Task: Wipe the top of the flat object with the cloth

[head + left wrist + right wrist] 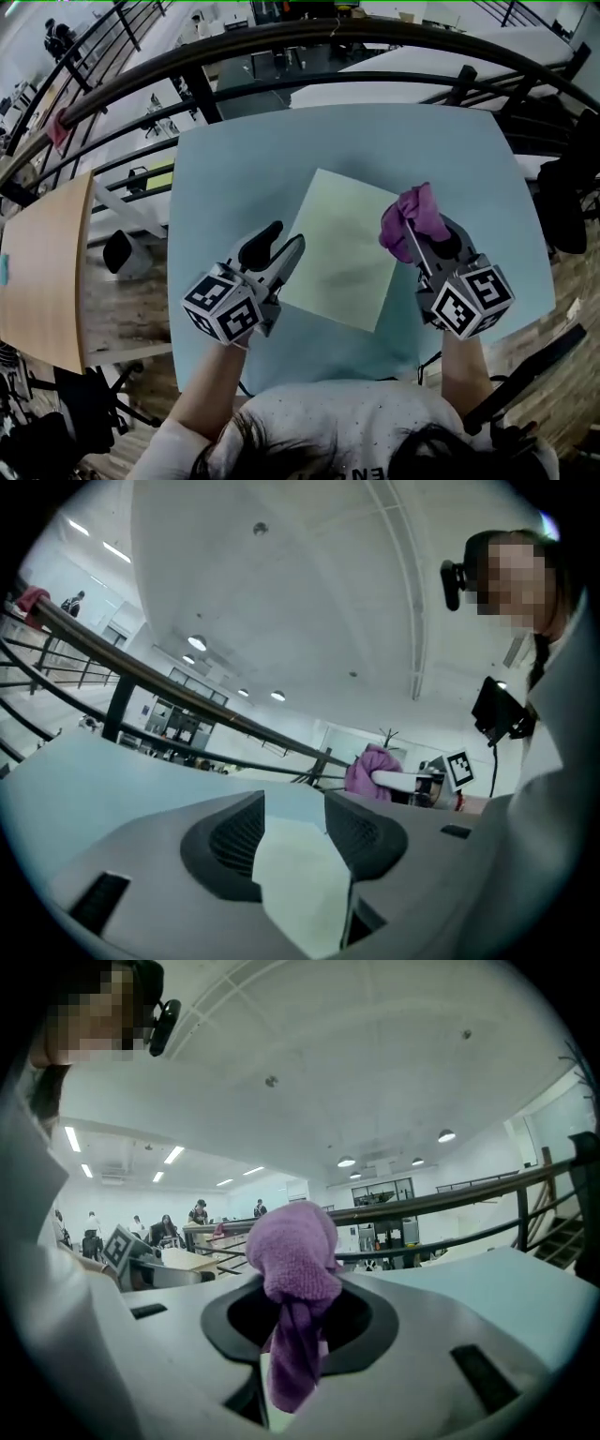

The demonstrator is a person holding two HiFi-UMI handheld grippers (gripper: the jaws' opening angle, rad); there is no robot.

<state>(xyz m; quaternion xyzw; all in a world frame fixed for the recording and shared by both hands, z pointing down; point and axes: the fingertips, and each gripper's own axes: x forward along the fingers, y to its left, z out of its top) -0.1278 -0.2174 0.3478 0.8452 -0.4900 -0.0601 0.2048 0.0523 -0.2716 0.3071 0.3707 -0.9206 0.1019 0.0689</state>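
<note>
**Head view: green sheet flat on the table, cloth in the right gripper**

Head view shows the flat object [342,248] as a thin, pale yellow-green square. It lies turned at an angle near the middle of the light blue table [234,169], with a faint grey smudge across its centre. The left gripper [281,246] sits at the sheet's left edge. In the left gripper view its jaws stand apart with nothing pinched, and only the sheet's surface shows in the gap. The right gripper [417,239] is over the sheet's right corner. Its jaws are closed on the purple cloth [295,1279], which bunches above the tips and hangs in a tail below.
</note>
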